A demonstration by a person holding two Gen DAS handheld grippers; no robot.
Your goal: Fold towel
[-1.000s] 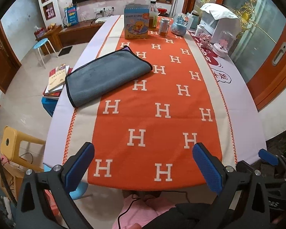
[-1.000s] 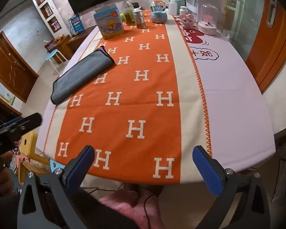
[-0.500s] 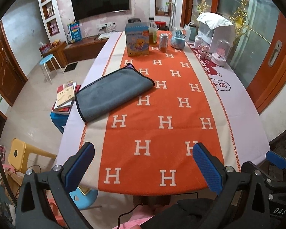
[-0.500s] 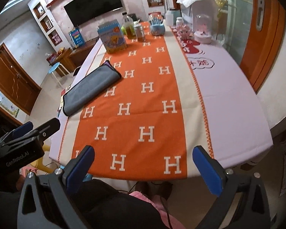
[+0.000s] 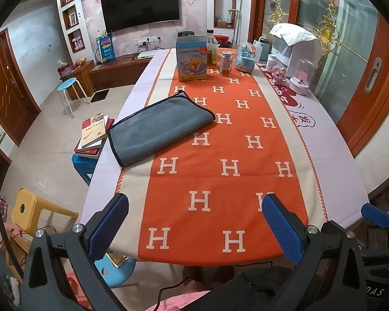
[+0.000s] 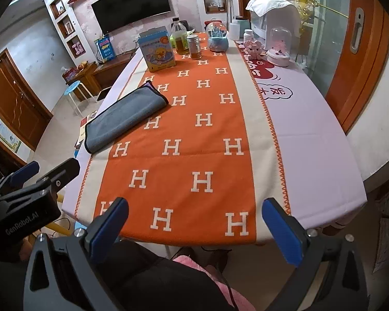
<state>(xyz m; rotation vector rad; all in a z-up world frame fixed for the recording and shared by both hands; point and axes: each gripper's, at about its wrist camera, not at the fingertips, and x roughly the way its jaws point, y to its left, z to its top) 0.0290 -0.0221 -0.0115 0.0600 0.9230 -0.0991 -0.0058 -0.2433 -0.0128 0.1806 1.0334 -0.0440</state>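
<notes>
Where the orange runner (image 5: pixel 220 160) meets its cream border, we see the grey towel (image 5: pixel 159 129) lying folded on the table's left side. Beyond it stand a bottle (image 5: pixel 212 51) of amber liquid and a jar (image 5: pixel 226 63) with brown contents. Runner repeats "H". Both our left gripper (image 5: pixel 194 223) and right gripper (image 6: pixel 194 228) hang wide apart, empty, at the near edge; the left reads "GenRobot.AI".

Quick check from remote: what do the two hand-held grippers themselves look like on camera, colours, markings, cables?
Both look alike: the left hand-held gripper and right hand-held gripper have black frames, silver screws and ribbed blue pads. The left's body reads "GenRobot.AI" in white; a thin black cable trails below.
</notes>
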